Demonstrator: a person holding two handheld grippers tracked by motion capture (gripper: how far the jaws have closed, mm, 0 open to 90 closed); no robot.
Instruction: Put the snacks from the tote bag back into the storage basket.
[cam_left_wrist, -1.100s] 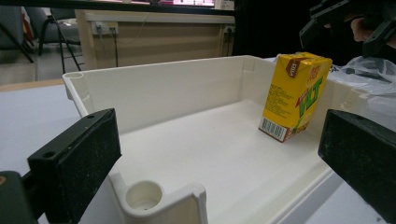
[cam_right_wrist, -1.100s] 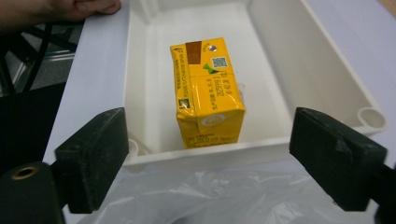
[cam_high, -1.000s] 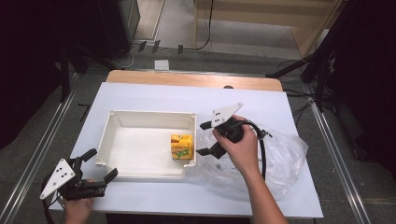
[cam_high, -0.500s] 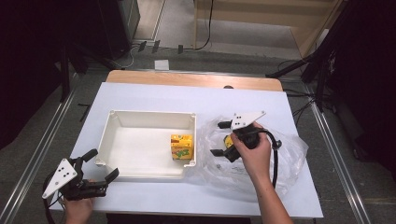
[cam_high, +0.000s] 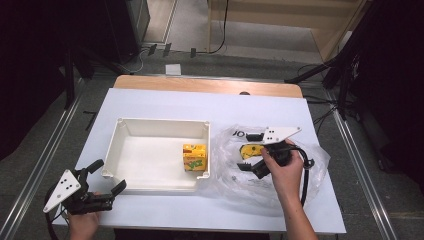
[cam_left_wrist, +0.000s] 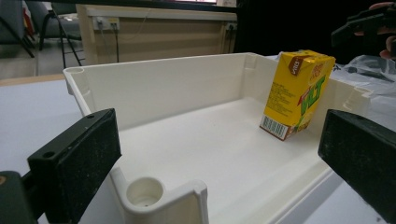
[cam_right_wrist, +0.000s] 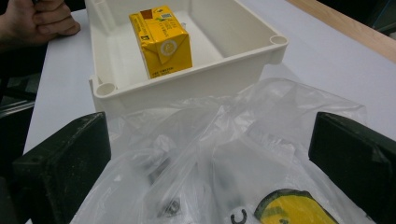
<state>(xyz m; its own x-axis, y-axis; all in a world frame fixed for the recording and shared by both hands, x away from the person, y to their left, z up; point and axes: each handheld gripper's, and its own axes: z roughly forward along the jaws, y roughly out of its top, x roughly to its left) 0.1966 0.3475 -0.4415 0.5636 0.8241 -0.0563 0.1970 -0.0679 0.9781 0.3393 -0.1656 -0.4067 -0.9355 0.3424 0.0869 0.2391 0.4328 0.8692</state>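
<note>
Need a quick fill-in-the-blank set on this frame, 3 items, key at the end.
1. The yellow drink carton stands inside the white ____.
2. The right gripper hovers with open jaws over a clear plastic ____.
3. The left gripper, its jaws ____, sits at the tray's near corner.

Missing words: tray; bag; open

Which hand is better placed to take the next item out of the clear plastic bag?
Right: its tool hangs open over the clear plastic bag, by the yellow item inside.
</note>
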